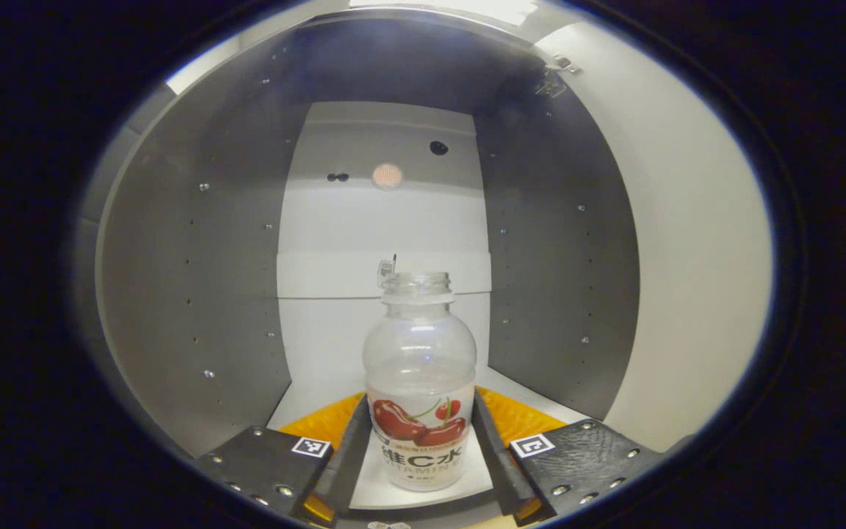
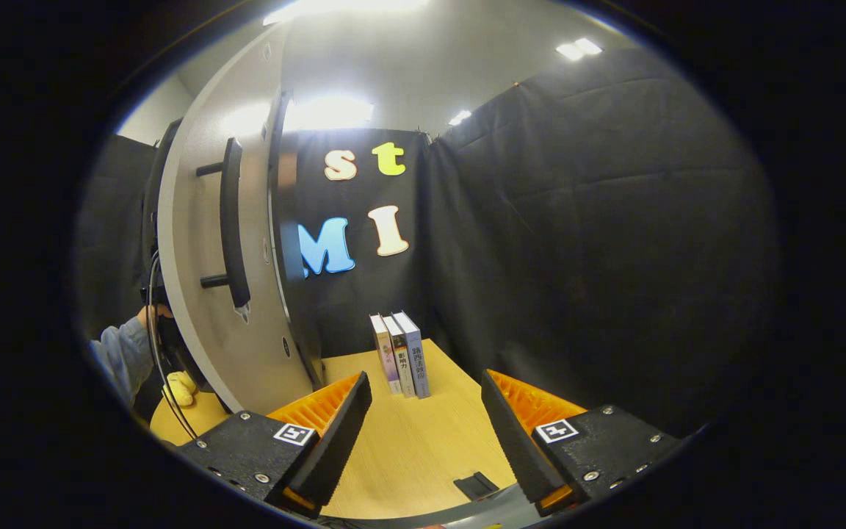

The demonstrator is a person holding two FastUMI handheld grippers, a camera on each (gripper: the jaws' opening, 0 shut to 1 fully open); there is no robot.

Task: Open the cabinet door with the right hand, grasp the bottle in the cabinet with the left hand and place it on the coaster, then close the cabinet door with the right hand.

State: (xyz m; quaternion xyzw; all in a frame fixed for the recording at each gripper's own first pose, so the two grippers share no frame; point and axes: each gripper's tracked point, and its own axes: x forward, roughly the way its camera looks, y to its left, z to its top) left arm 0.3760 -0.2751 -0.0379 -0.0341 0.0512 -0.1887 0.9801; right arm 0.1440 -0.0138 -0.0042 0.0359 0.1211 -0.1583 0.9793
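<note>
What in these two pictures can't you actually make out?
- Left gripper view: whether the fingers press the clear plastic bottle with the cherry label; they flank it closely and cover its sides.
- Left gripper view: the bottle's base, cut off by the bottom edge.
- Right gripper view: what the grey-sleeved person is doing, hidden behind the open white cabinet door.
- Right gripper view: the upright books' spine titles, too small.

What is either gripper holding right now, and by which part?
The left gripper has its fingers against the labelled lower body of the clear plastic bottle, inside the cabinet. The right gripper is open, holding nothing.

Bottle upright in the cabinet, between the left gripper's jaws.
</note>
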